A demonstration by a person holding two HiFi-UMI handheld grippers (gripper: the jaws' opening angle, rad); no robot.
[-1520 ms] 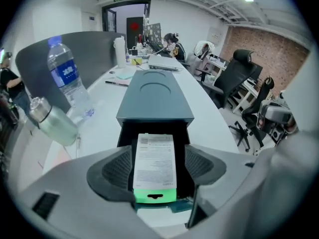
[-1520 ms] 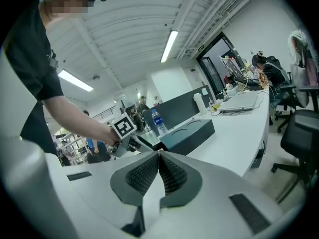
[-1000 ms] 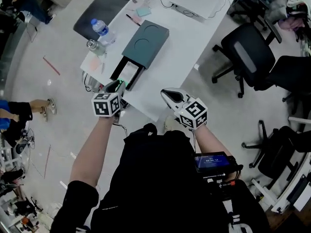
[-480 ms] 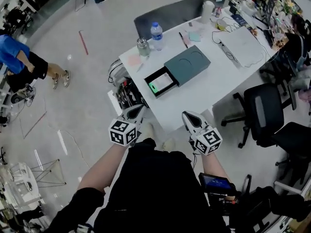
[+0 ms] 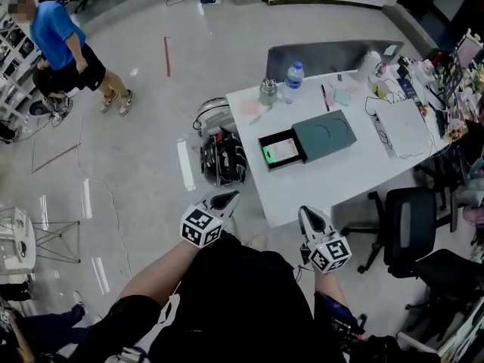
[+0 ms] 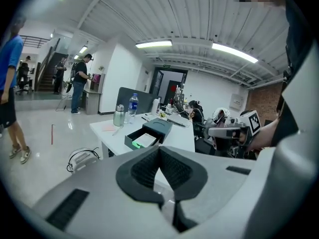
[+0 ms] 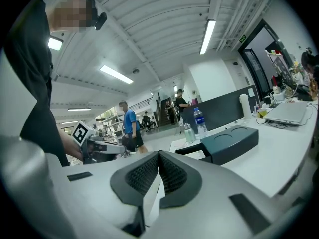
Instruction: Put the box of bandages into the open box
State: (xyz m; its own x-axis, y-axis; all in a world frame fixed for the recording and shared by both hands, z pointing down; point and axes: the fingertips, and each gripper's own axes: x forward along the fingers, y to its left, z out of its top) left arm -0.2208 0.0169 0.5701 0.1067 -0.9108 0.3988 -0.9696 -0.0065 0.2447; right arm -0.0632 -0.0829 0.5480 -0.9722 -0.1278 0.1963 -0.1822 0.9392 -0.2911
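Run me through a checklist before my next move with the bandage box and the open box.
1. Left gripper shut, nothing between jaws: ok.
2. Right gripper shut, nothing between jaws: ok.
3. Box of bandages lying inside open box: ok.
4. Grippers over the table: not ok, both short of its near edge.
5. Water bottle upright, apart from open box: ok.

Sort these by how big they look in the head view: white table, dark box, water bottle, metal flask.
Largest: white table, by far.
Next: dark box, with its drawer open.
Smallest: water bottle and metal flask. They look nearly alike, too close to rank.
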